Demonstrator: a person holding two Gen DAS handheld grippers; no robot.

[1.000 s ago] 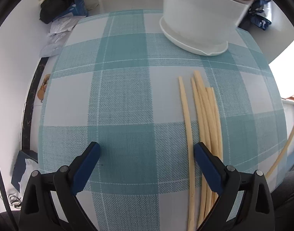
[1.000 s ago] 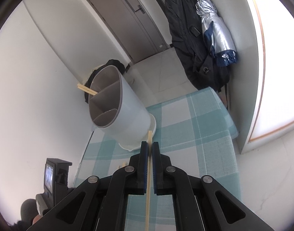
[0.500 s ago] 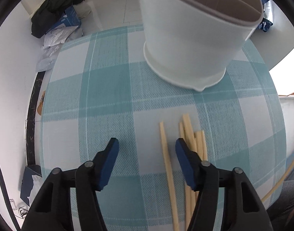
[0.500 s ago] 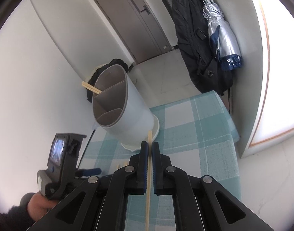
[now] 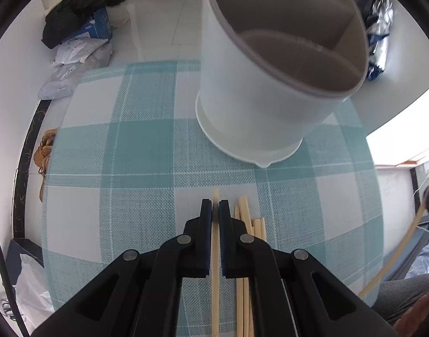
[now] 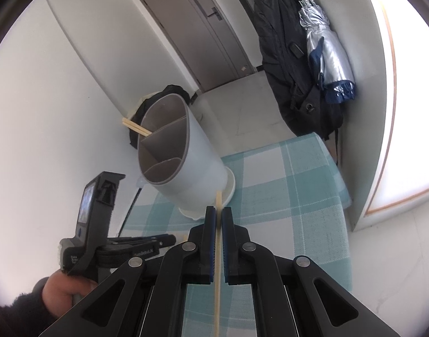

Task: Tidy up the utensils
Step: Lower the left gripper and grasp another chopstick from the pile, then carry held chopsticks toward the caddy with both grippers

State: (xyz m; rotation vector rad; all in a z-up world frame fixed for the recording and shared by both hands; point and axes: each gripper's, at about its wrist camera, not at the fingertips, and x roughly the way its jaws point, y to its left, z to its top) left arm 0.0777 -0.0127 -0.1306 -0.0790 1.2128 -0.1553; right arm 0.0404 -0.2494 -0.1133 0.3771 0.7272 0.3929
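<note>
On the left, one chopstick [image 5: 215, 252] is being pinched by the left tongs [image 5: 215, 210], its tip poking out just past the blue pads [image 5: 206, 219] and its length lying along the checked bench [image 5: 130, 196]; loose chopsticks [image 5: 246, 224] are being left in a bundle just right of the tongs; beyond them, the white holder [image 5: 256, 106] is standing on the bench, its divided compartments being shown from above; on the right, a second stick [image 6: 218, 252] is being pinched by the right tongs [image 6: 218, 219], raised above the bench and pointed toward the holder's base; two sticks [image 6: 135, 127] are leaning out of the holder's far compartment.
</note>
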